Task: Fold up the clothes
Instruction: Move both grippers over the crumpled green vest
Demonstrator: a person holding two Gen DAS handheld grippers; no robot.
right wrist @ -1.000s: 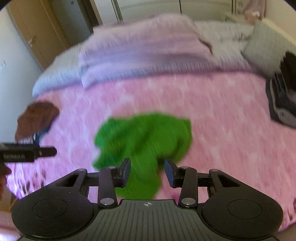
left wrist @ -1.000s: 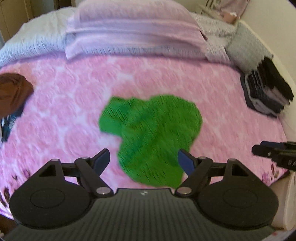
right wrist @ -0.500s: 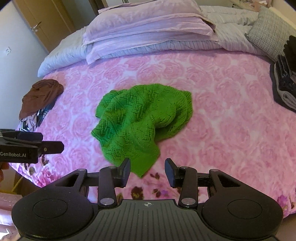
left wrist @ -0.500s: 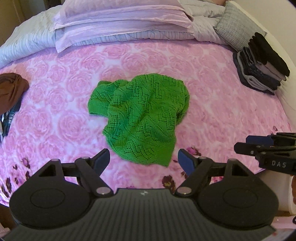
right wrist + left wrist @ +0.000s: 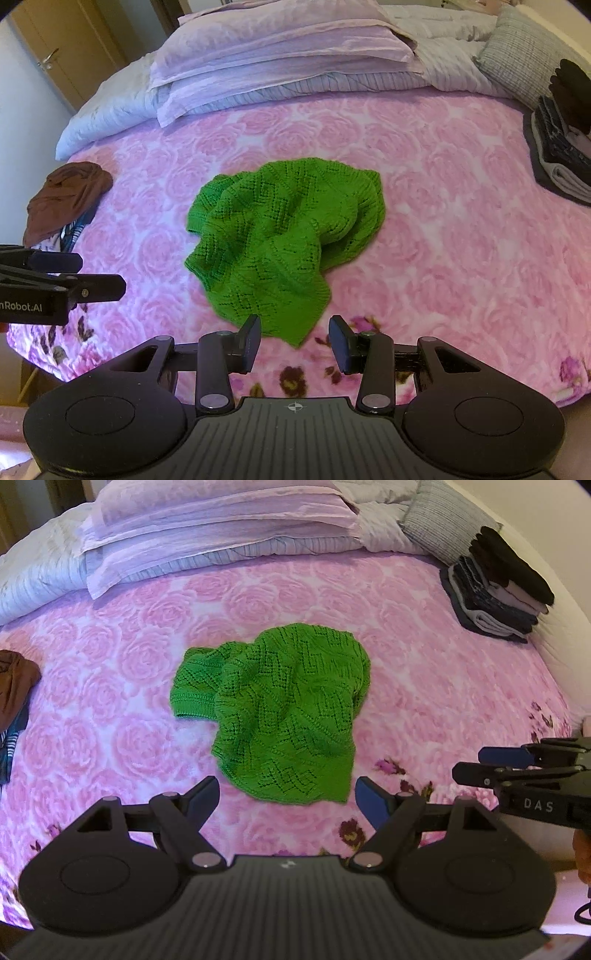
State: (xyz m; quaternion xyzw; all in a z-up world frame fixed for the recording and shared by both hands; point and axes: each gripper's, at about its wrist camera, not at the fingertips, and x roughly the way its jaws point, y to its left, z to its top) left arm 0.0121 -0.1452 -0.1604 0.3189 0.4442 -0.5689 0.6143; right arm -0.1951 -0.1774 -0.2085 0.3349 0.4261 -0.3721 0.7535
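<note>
Left gripper (image 5: 287, 800) spread wide and empty, poised above the near hem of a crumpled green knit sweater (image 5: 284, 712); right gripper (image 5: 294, 342) parted about halfway, also empty, just over the sweater's nearest corner, no pad touching the knit. Sweater heaped mid-bed on a pink rose-print blanket (image 5: 110, 716). Farther out: brown garment (image 5: 66, 201) at the left edge, stack of folded dark clothes (image 5: 498, 598) at the right, lilac pillows (image 5: 280, 55) at the head.

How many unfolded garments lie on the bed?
2: green sweater in the middle, brown garment at the left edge. Striped fabric under the brown one may be a third.
</note>
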